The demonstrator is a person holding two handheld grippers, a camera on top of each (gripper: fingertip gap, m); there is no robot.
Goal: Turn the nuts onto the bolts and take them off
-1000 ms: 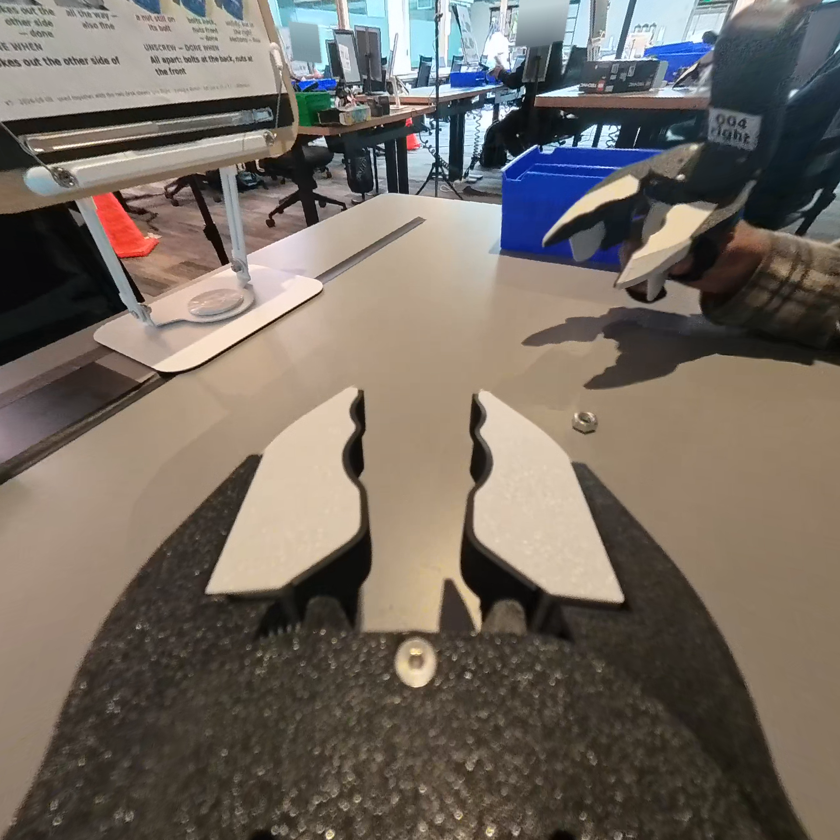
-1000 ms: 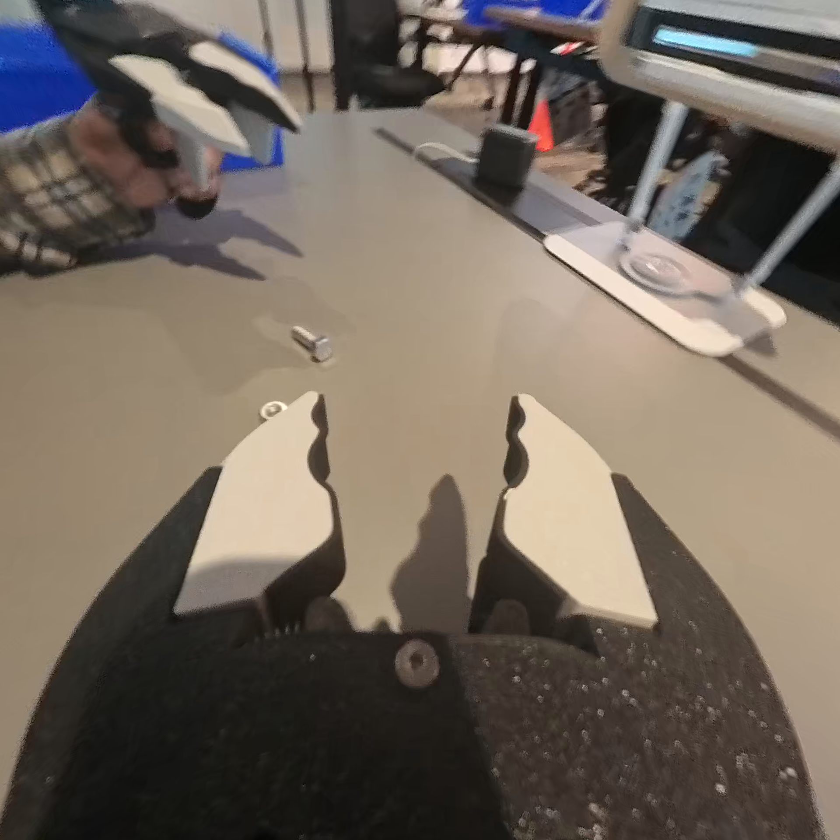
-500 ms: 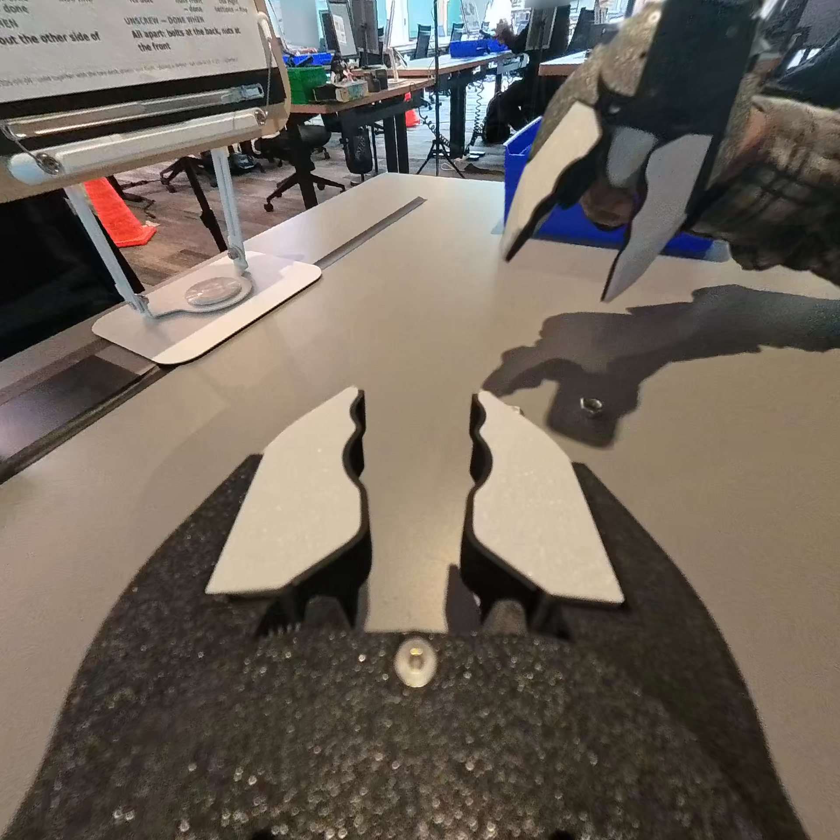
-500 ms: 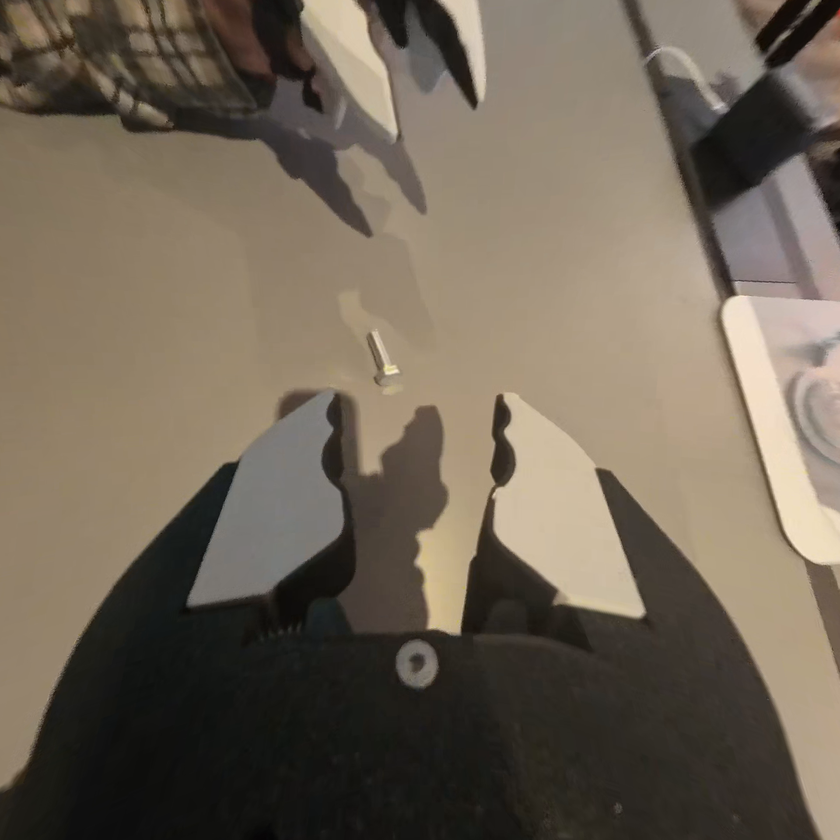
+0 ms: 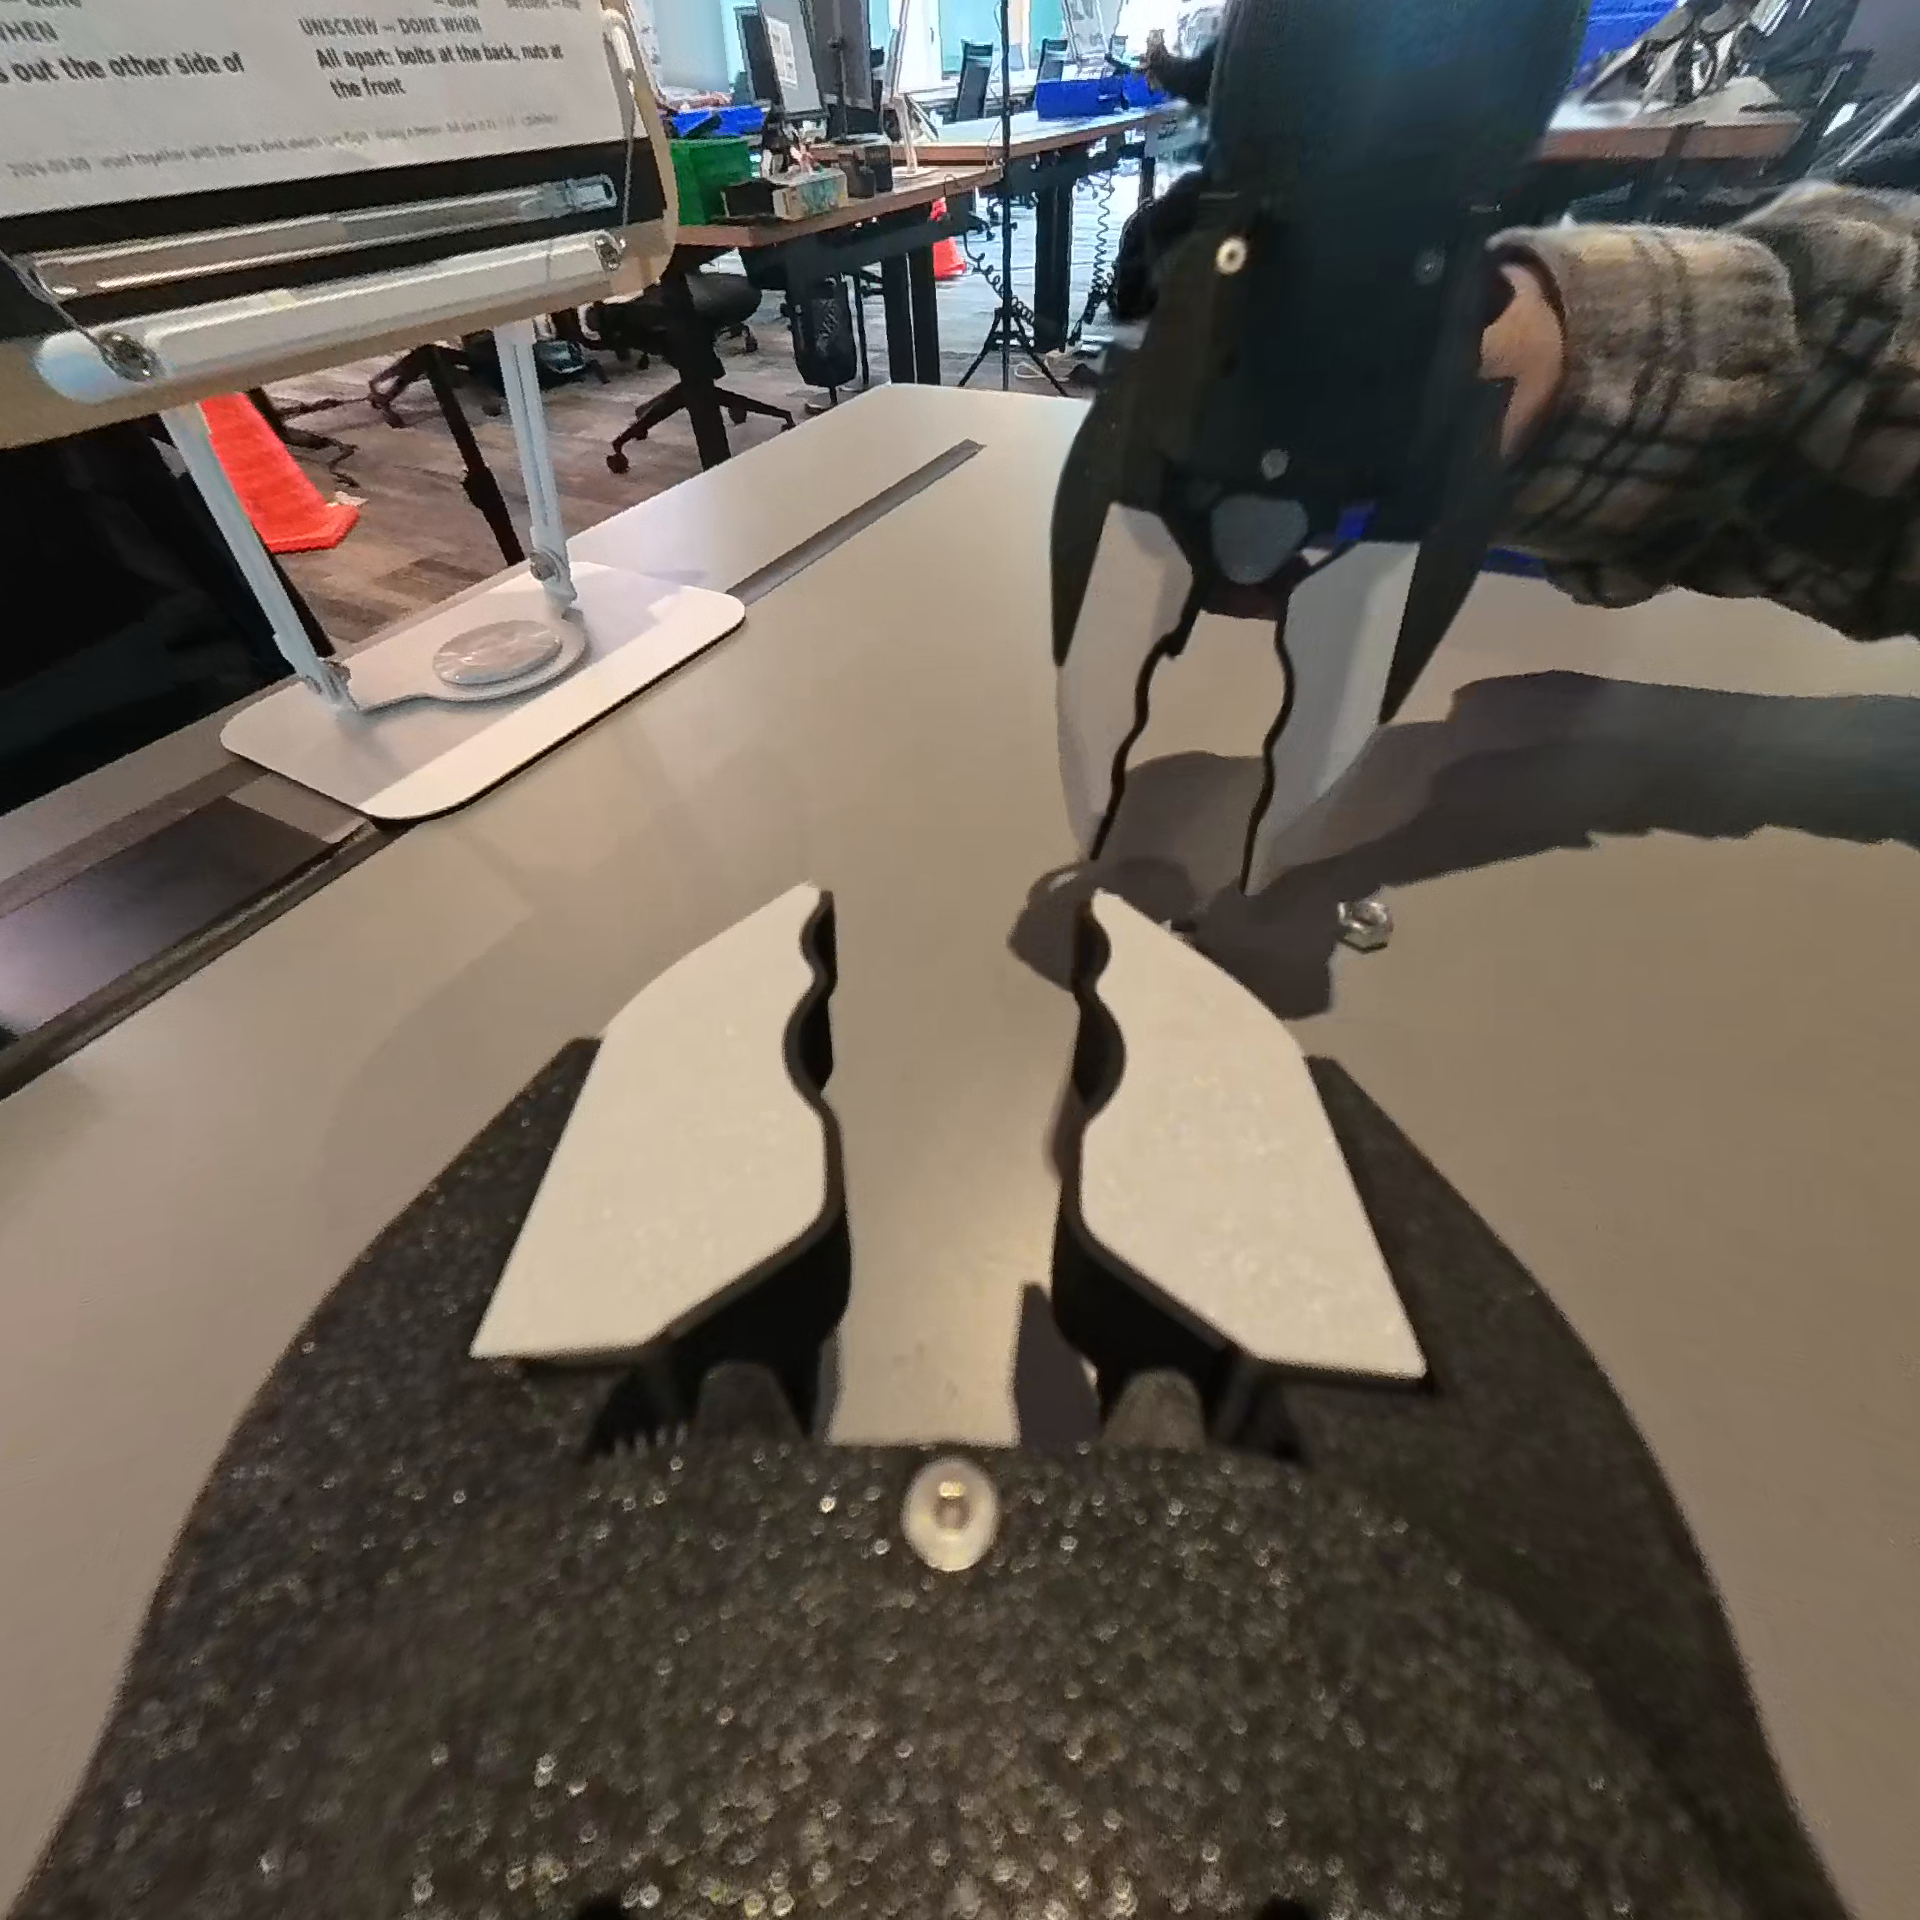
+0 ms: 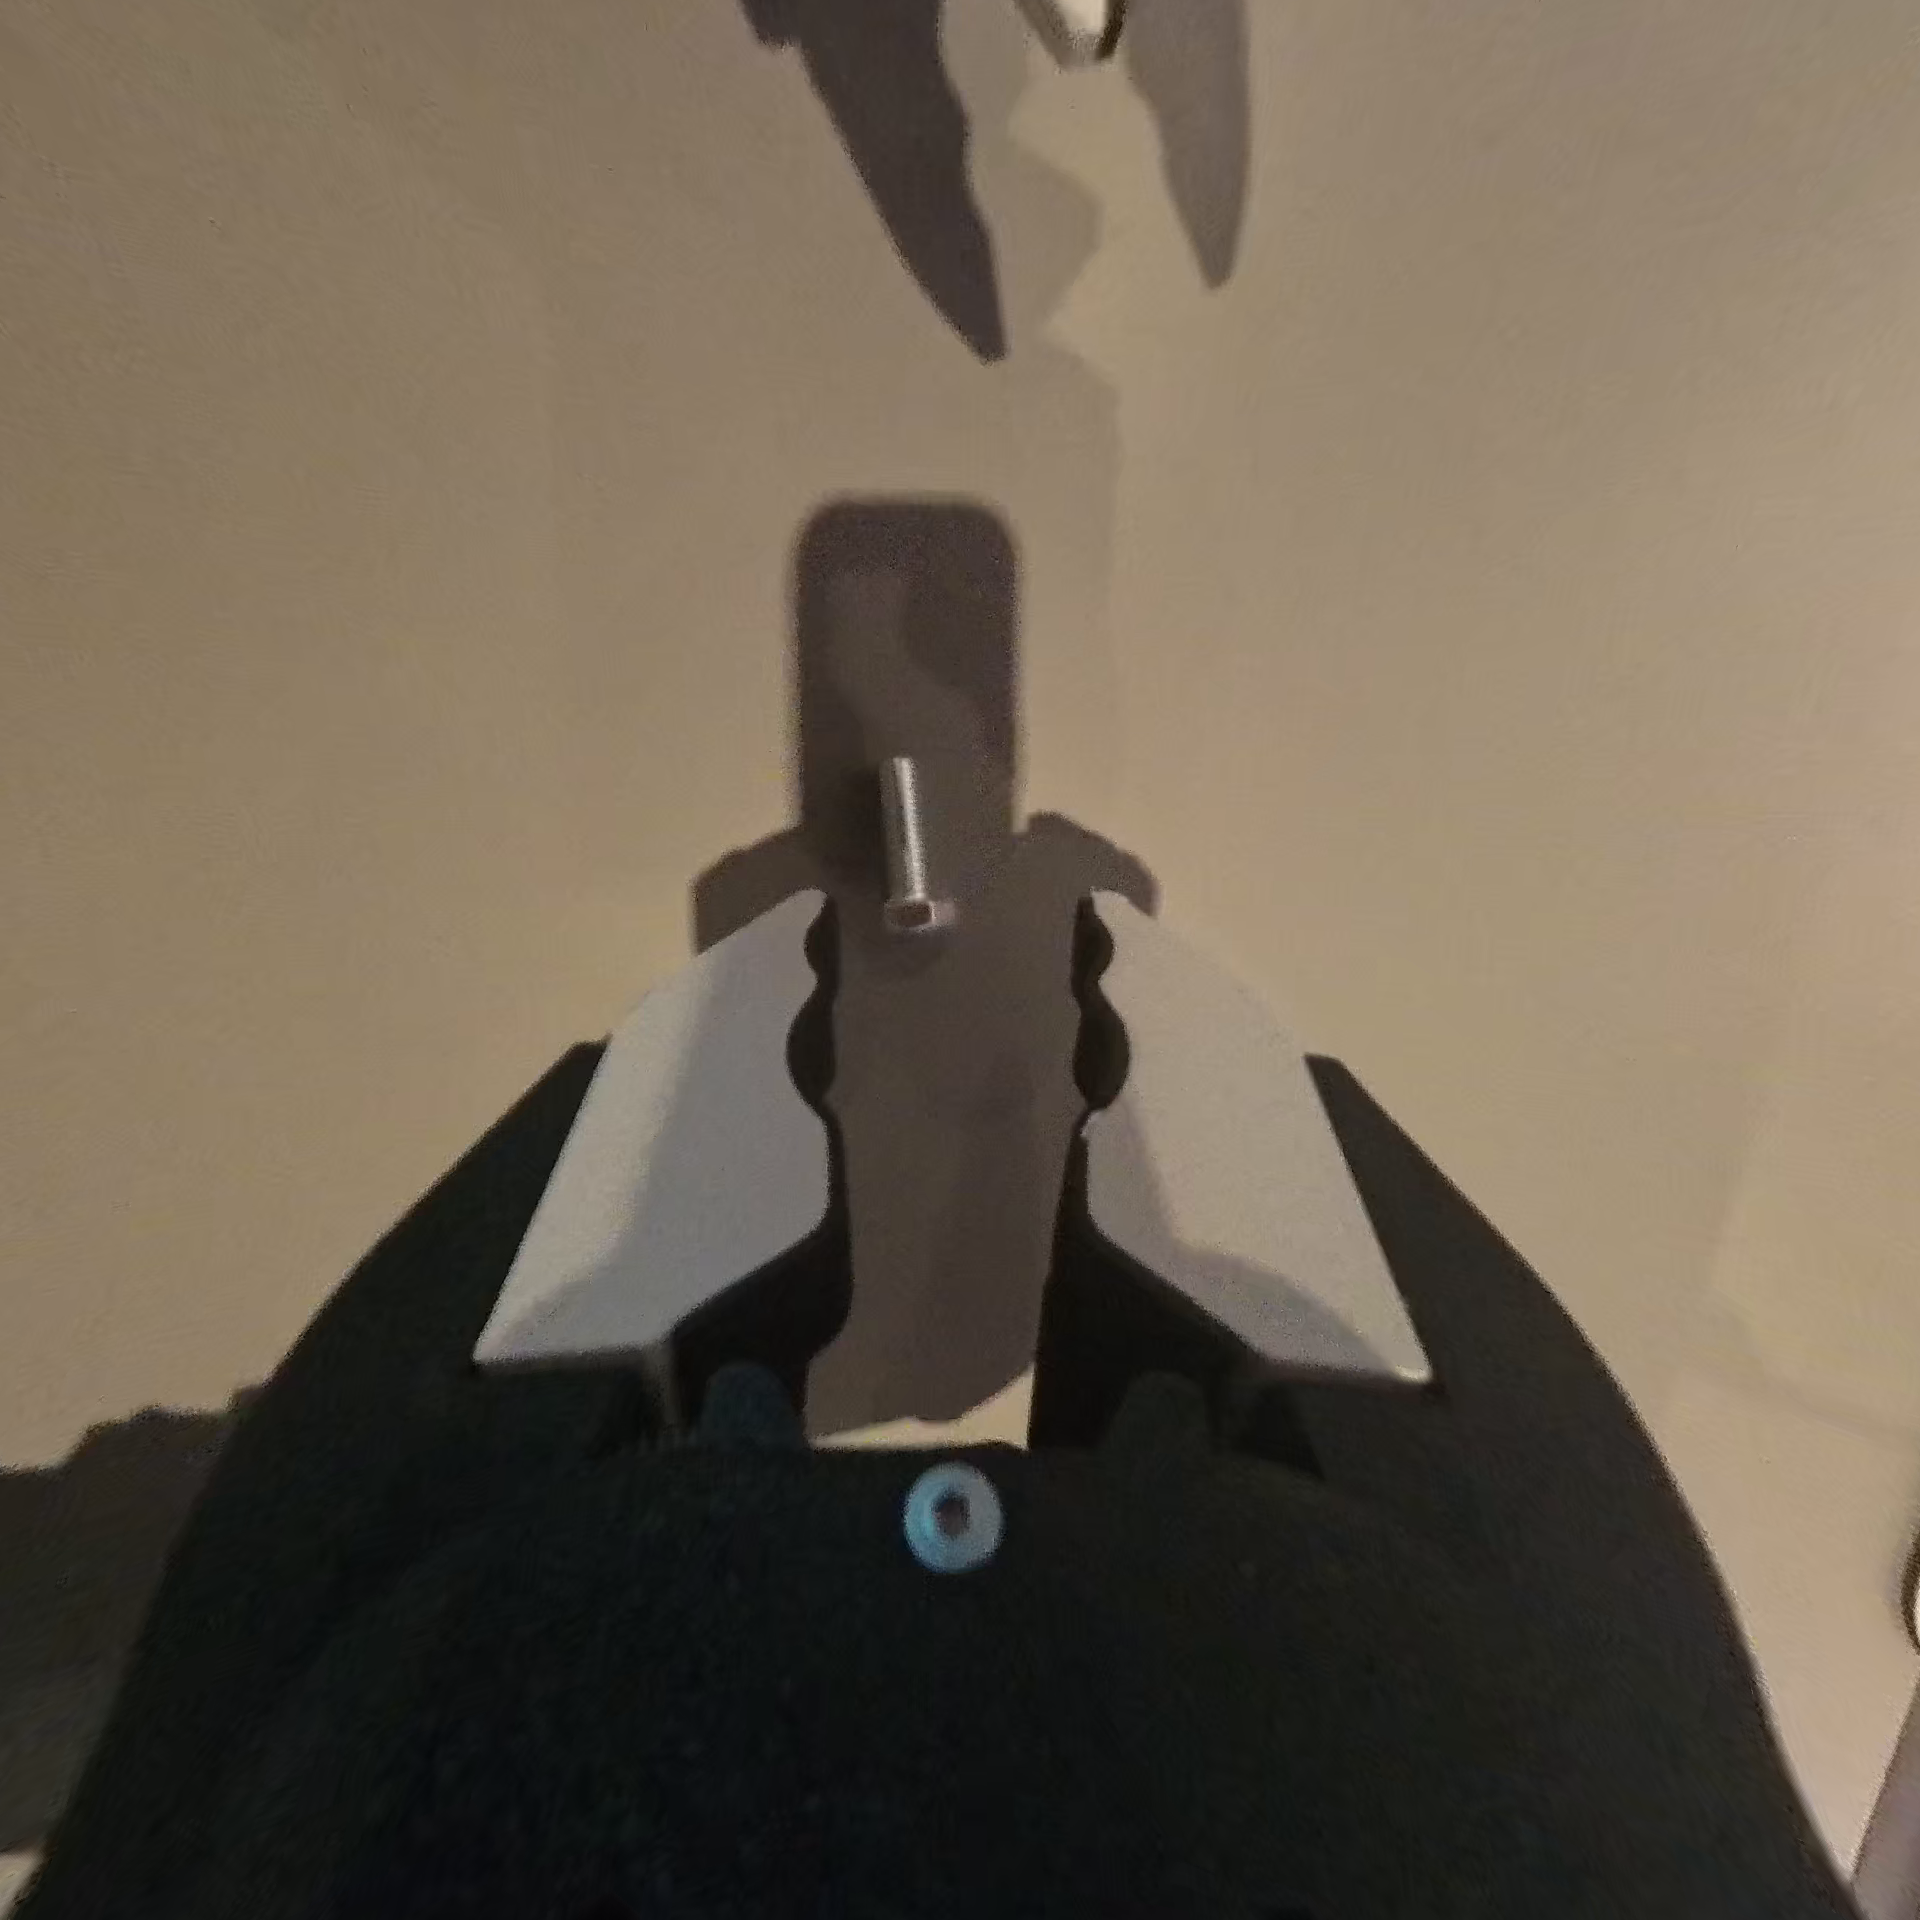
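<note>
A small silver bolt [image 6: 906,844] lies on the grey table [image 6: 364,727] with its head toward my right gripper [image 6: 956,912]. That gripper is open and points steeply down, and the bolt's head sits just between its fingertips without touching them. In the left wrist view the right gripper [image 5: 1174,868] comes down from above, its tips close to the table. A silver nut [image 5: 1363,925] lies just to the right of it. My left gripper [image 5: 956,909] is open and empty, low over the table [image 5: 520,1039], just in front of the right gripper's tips.
A white stand [image 5: 488,696] holding a printed sheet sits at the table's left edge, beside a dark slot [image 5: 862,514]. A plaid sleeve [image 5: 1714,416] reaches in from the right. Desks and chairs stand beyond the table. About 12 centimetres separates my left fingertips from my right. My left tips are about 15 centimetres from the silver nut [image 5: 1363,925], my right tips only 6 centimetres.
My right gripper has swung in from the far right, tilted downward and come down over the bolt, with its jaws a little narrower. My left gripper has hardly moved.
</note>
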